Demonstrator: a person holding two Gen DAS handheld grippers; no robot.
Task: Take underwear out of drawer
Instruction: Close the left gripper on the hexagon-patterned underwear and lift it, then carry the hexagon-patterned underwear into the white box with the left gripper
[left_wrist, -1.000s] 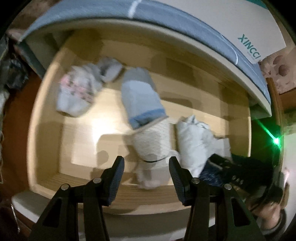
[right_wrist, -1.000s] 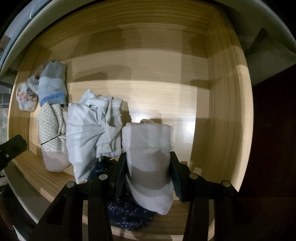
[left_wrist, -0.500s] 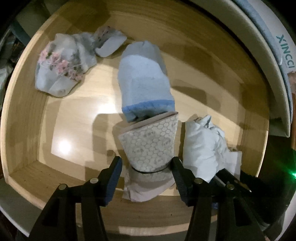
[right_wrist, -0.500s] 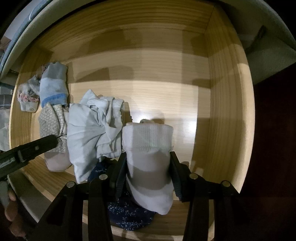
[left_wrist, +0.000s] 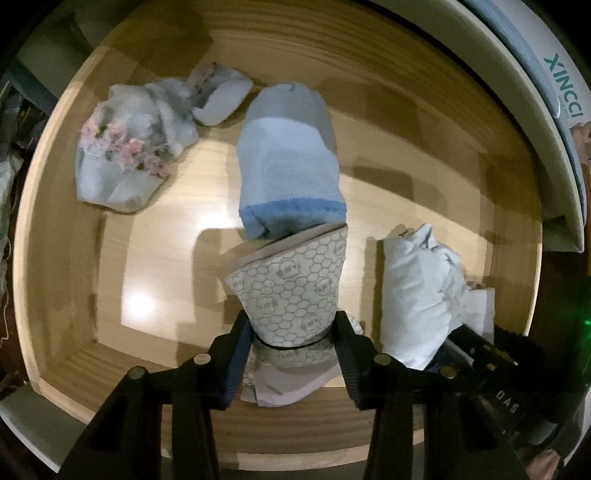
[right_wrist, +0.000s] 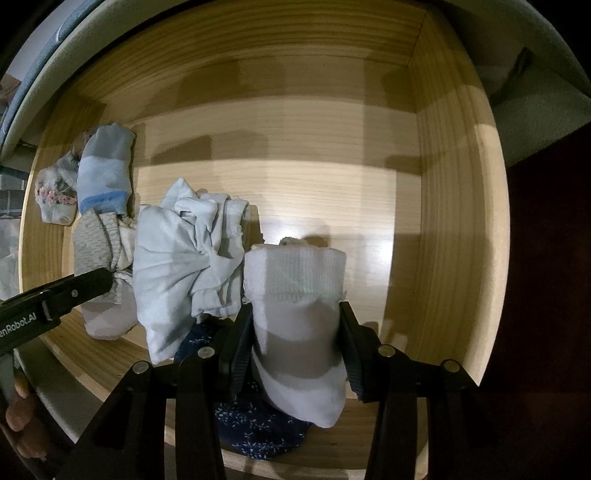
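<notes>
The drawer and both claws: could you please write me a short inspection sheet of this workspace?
Surface: wooden drawer, open, floor partly bare.
Job's things: honeycomb roll, white roll, blue roll, floral bundle, pale crumpled piece, navy piece.
Clutter: nothing seen.
Claws: left claw, which has just been closing, grips the honeycomb roll; right claw grips the white roll.
Cables: nothing seen.
Surroundings: dark; white panel lettered XINCCI.

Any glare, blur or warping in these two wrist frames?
Left wrist: glare patch on the drawer floor, soft blur, rim bowed by fisheye. Right wrist: bright hotspot behind the white rolled garment, hard shadows on the back wall, dark corners, sharper overall.
</notes>
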